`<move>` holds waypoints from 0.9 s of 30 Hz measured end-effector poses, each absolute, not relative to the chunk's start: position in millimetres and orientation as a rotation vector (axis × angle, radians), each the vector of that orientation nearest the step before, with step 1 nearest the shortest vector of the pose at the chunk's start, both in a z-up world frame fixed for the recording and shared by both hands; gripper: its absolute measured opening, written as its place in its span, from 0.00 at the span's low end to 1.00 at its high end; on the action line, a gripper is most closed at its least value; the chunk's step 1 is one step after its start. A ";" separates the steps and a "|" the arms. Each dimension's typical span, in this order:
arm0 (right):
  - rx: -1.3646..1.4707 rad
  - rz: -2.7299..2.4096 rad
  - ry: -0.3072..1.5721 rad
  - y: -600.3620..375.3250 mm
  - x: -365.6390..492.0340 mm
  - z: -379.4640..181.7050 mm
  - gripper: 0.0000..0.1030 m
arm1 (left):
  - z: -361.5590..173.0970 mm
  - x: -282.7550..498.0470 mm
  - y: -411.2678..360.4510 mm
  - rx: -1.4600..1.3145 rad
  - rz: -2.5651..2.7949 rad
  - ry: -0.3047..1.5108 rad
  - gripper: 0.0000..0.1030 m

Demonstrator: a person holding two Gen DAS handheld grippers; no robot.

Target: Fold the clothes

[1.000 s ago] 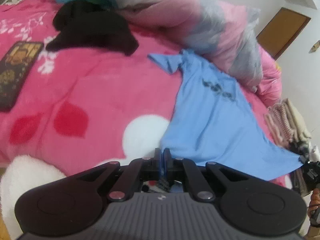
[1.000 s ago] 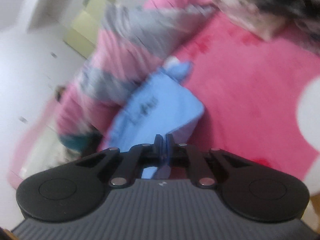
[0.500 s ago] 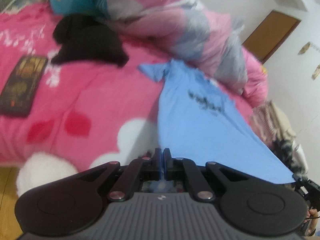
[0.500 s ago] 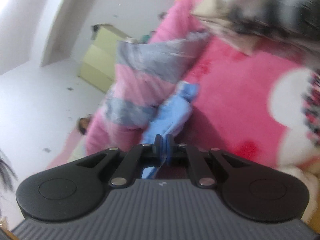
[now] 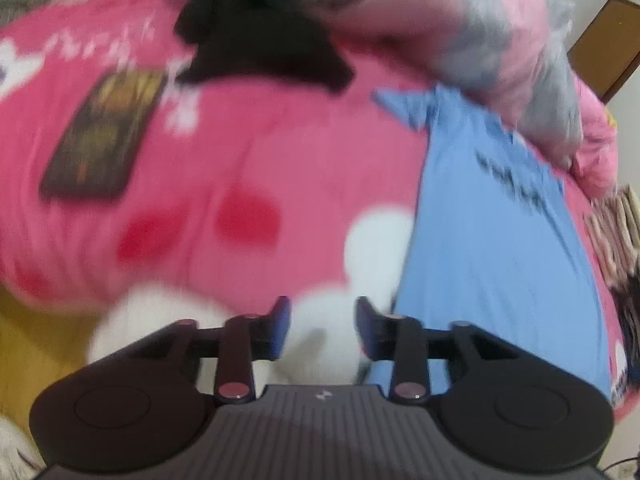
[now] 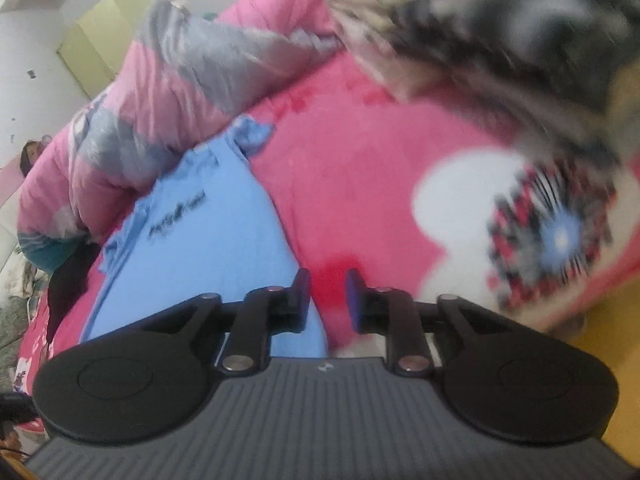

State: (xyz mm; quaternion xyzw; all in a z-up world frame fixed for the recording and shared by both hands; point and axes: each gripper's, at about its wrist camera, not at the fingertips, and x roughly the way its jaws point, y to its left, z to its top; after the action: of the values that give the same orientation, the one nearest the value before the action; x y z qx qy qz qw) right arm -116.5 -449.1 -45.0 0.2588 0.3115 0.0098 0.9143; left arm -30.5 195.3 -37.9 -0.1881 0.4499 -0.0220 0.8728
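- Both grippers have let go of the blue T-shirt (image 5: pixel 492 248), which they pinched half a second ago.
- Left gripper (image 5: pixel 323 326) now stands wide apart, holding nothing, low in the frame over a white patch of the pink blanket (image 5: pixel 248 152).
- Right gripper (image 6: pixel 328 300) is parted too, empty.
- T-shirt lies spread flat on the bed, right side of the left view, its collar near the pink-grey quilt (image 5: pixel 500 52).
- Black garment (image 5: pixel 260 48) sits upper centre.

Right gripper (image 6: pixel 328 292), jaws apart, hangs over blue shirt (image 6: pixel 200 248) on pink blanket (image 6: pixel 360 152).
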 end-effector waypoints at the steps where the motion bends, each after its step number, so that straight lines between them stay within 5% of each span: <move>1: 0.522 0.031 0.624 -448.0 -108.9 -40.0 0.23 | -33.6 -19.1 194.6 -0.395 -0.048 0.913 0.57; 8: 0.619 0.355 0.618 -388.6 13.6 -40.9 0.41 | -29.2 105.5 164.3 -0.343 -0.110 0.800 0.63; 14: 0.670 0.470 0.689 -328.5 111.7 -86.7 0.41 | -66.1 215.1 143.7 -0.441 -0.117 0.870 0.63; 17: 0.659 0.467 0.716 -314.6 131.0 -112.5 0.41 | -84.4 249.9 124.0 -0.318 -0.098 0.885 0.54; 19: 0.652 0.485 0.706 -310.6 135.4 -123.7 0.40 | -90.4 260.4 109.6 -0.189 -0.092 0.865 0.39; 20: 0.650 0.499 0.691 -311.2 134.5 -124.8 0.40 | -92.9 264.8 102.4 -0.123 -0.090 0.852 0.15; 21: 0.657 0.509 0.683 -312.4 133.9 -126.0 0.40 | -92.0 268.4 99.5 -0.093 -0.088 0.844 0.07; 27: 0.689 0.528 0.653 -316.3 131.9 -131.3 0.40 | -52.8 290.7 110.8 0.048 0.080 0.682 0.06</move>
State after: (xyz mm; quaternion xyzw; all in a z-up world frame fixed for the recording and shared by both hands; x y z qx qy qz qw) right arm 131.9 -316.3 -131.3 0.3277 0.3107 0.2513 0.8561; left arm 290.7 110.8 -52.8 0.0236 0.3344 0.0390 0.9413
